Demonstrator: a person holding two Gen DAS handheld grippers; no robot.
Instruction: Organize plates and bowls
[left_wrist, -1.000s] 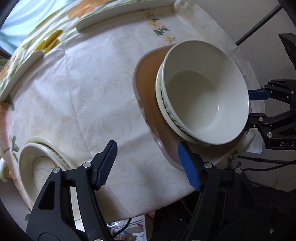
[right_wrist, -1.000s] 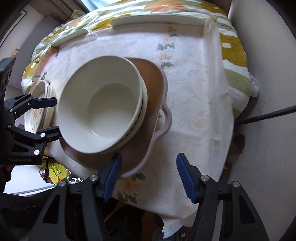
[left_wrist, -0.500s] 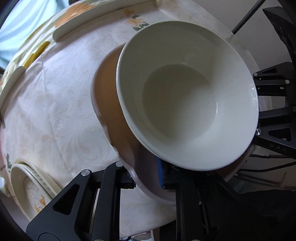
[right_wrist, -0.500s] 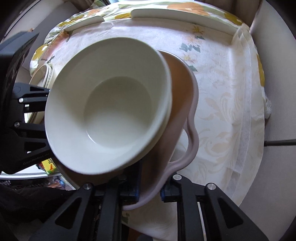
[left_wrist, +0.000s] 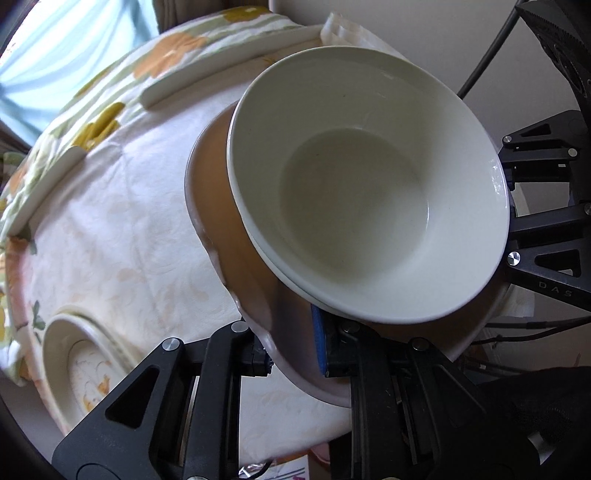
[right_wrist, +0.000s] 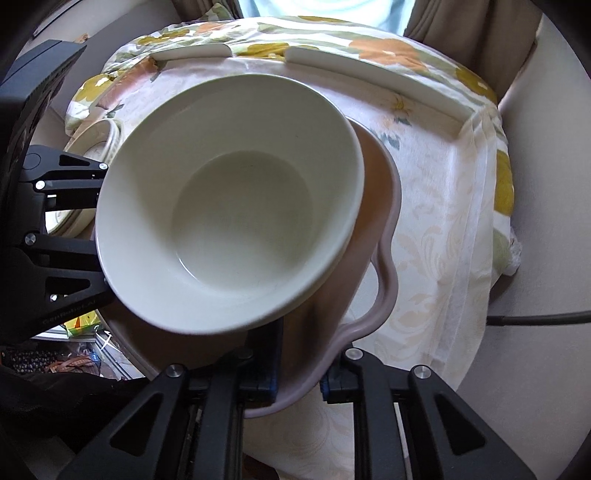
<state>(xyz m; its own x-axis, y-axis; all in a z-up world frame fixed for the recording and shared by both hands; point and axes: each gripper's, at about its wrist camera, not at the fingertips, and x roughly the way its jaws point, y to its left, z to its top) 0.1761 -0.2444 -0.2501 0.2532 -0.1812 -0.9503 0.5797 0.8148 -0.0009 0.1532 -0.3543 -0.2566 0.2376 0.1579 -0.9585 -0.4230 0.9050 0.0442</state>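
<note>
A pink tray (left_wrist: 221, 229) with looped handles carries a stack of white bowls (left_wrist: 369, 192). My left gripper (left_wrist: 291, 354) is shut on the tray's near rim. In the right wrist view, my right gripper (right_wrist: 299, 373) is shut on the tray's (right_wrist: 384, 206) opposite rim beside its handle, with the bowls (right_wrist: 229, 199) above it. The tray is tilted and held above the table. Each gripper shows at the edge of the other's view.
A stack of flower-patterned plates (left_wrist: 74, 365) sits at the table's left edge, also in the right wrist view (right_wrist: 99, 136). The table has a pale cloth (left_wrist: 110, 206) with white edge strips (right_wrist: 369, 70). A black cable (right_wrist: 535, 317) runs on the right.
Both grippers closed on the tray's opposite rims and lifted it with the bowls; the tray now sits higher and nearer to the cameras.
</note>
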